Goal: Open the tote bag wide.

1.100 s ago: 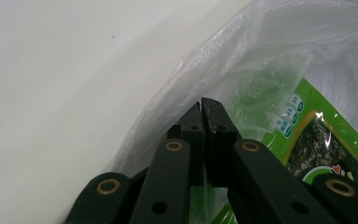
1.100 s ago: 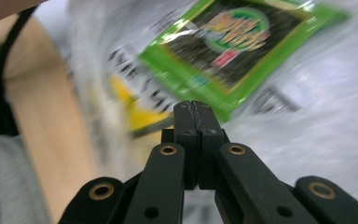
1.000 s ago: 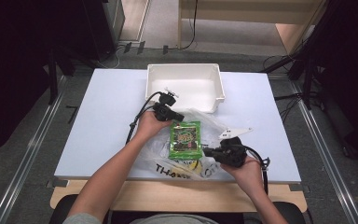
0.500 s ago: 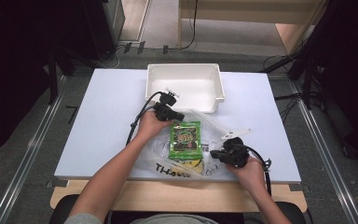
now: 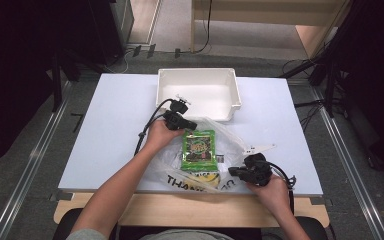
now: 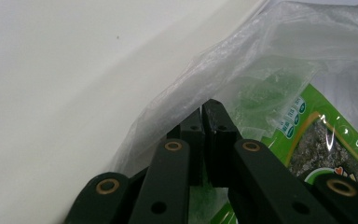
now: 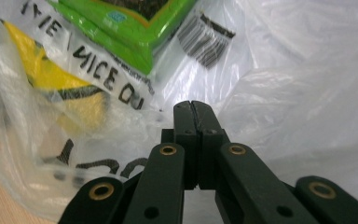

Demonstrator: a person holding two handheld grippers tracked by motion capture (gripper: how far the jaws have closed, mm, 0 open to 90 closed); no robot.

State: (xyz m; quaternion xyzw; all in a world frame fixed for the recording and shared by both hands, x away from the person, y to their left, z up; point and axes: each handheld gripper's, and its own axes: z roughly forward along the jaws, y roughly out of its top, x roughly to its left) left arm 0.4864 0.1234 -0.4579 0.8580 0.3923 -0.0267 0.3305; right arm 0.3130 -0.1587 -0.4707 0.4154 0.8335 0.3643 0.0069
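A clear plastic bag [image 5: 230, 145] with black lettering and a yellow print lies at the table's near middle. A green snack packet [image 5: 198, 146] lies flat, seen through the film. My left gripper [image 5: 192, 126] is at the bag's far left corner, jaws together on its edge. In the left gripper view the film [image 6: 261, 51] bunches at the left gripper [image 6: 204, 109], beside the packet [image 6: 321, 144]. My right gripper [image 5: 232, 171] is at the bag's near right part. In the right gripper view the right gripper [image 7: 191, 106] is shut in creased film [image 7: 298, 93], below the packet [image 7: 135, 28].
An empty white bin [image 5: 198, 92] stands at the table's far middle, just behind the left hand. A small white piece [image 5: 258, 148] lies right of the bag. The white table [image 5: 115, 135] ends in a wooden front edge [image 5: 180, 207] close to the right hand.
My right gripper has shifted slightly toward the table's near edge, drawing the bag's near right part with it. The left hand has stayed put.
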